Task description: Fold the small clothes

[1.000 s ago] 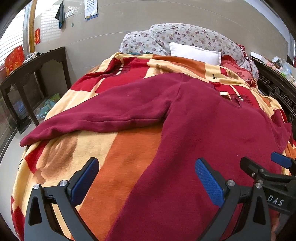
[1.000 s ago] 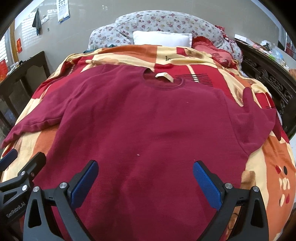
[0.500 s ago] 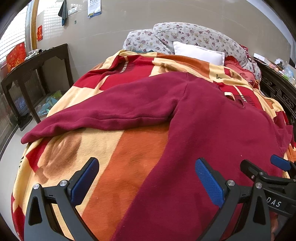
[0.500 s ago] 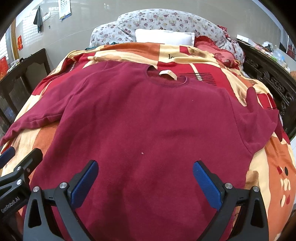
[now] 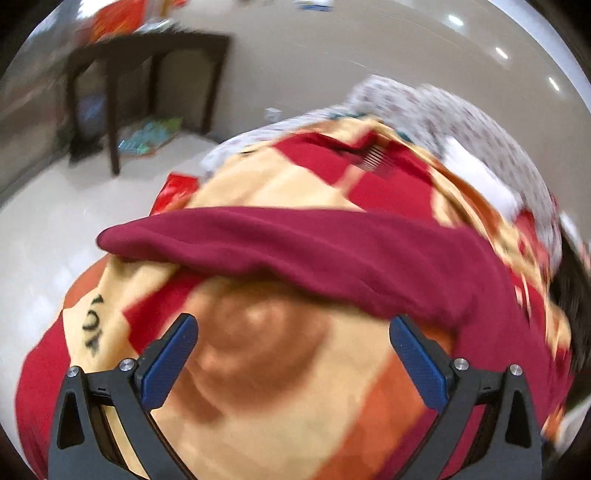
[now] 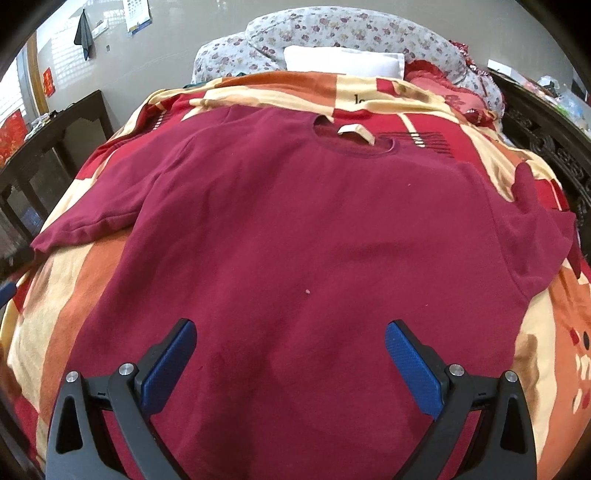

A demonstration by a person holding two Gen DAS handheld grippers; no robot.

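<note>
Here, jaws of left gripper [image 5: 293, 354] and right gripper [image 6: 290, 356] wide apart, empty, above maroon sweater [image 6: 314, 240].

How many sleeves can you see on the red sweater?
2. On the sweater, one sleeve stretches toward the bed's left edge; the other sleeve lies rumpled at the right edge.

We see a plain maroon sweatshirt [image 6: 314, 229] on a blanket [image 6: 546, 354] checked in red, orange and cream. Behind it, our grey pillows [image 6: 351, 31] carry small flowers, beside one white pillow [image 6: 343, 62].
</note>
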